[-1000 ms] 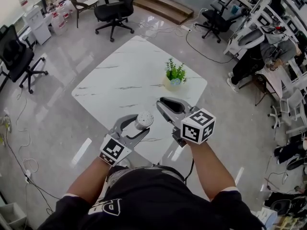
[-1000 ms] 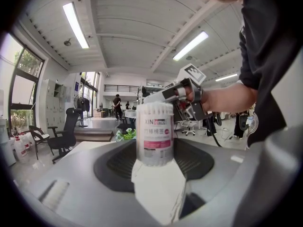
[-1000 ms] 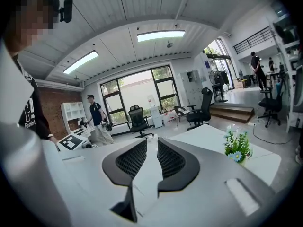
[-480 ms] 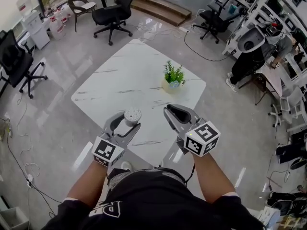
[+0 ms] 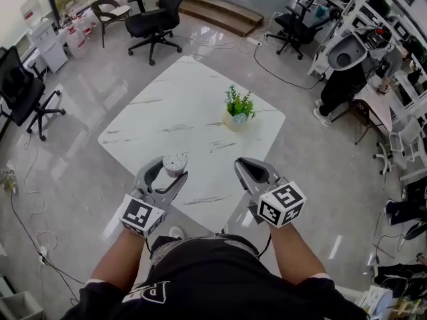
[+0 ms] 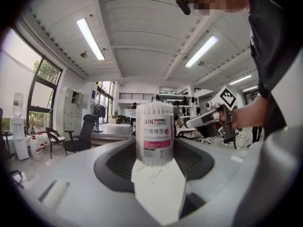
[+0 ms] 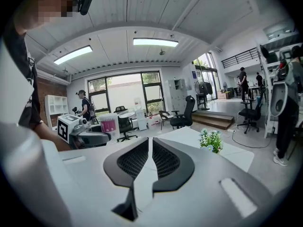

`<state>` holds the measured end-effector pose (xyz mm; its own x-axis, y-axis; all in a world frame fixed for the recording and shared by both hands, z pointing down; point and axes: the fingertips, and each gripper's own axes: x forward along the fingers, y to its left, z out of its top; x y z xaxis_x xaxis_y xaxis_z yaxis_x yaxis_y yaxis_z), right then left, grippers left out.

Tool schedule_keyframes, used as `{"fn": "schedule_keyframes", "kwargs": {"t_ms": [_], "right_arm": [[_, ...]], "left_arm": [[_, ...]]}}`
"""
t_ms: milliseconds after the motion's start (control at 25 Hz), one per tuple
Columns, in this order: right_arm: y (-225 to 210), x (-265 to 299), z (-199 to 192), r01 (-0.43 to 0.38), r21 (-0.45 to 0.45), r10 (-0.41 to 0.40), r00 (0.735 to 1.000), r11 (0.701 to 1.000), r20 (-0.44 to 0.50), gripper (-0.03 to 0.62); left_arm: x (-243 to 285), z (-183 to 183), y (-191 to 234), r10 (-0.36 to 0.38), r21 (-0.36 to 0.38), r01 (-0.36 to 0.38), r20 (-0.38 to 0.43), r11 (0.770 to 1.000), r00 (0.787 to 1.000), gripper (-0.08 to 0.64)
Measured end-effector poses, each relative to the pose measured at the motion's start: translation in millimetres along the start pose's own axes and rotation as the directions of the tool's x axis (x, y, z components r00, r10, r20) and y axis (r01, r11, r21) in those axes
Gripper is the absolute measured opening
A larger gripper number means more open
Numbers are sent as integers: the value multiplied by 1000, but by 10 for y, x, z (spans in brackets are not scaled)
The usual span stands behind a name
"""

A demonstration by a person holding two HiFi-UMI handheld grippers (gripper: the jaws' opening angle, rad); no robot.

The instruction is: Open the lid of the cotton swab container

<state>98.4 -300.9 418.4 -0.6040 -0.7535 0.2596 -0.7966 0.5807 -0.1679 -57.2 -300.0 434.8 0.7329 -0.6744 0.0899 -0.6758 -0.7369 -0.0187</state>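
I held the cotton swab container [image 5: 175,163] upright in the left gripper [image 5: 168,173], clamped over the table's [image 5: 167,112] near edge. That left its lid [image 6: 154,109] exposed for the empty right gripper [image 5: 248,170], whose jaws had just been closing, nearly together.

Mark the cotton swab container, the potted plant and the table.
cotton swab container [image 6: 155,136]: left gripper view, on its label.
potted plant [image 5: 238,104]: head view, on the leaves.
white marble table [image 5: 173,105]: head view, bare top.
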Motion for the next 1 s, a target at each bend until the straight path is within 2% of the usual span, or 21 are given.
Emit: {"fn": "schedule_keyframes", "kwargs": {"t_ms": [200, 480, 1000], "right_arm": [[-62, -66, -58, 28, 7, -28, 1000, 1000, -2, 11], [-180, -142, -139, 69, 10, -69, 998, 998, 3, 0], [-195, -208, -282, 94, -20, -94, 995, 995, -20, 0]], "left_arm": [[-16, 13, 46, 7, 22, -8, 20, 1000, 1000, 298], [-23, -9, 60, 16, 1, -16, 6, 1000, 1000, 298], [-71, -89, 42, 9, 27, -9, -2, 1000, 1000, 298]]}}
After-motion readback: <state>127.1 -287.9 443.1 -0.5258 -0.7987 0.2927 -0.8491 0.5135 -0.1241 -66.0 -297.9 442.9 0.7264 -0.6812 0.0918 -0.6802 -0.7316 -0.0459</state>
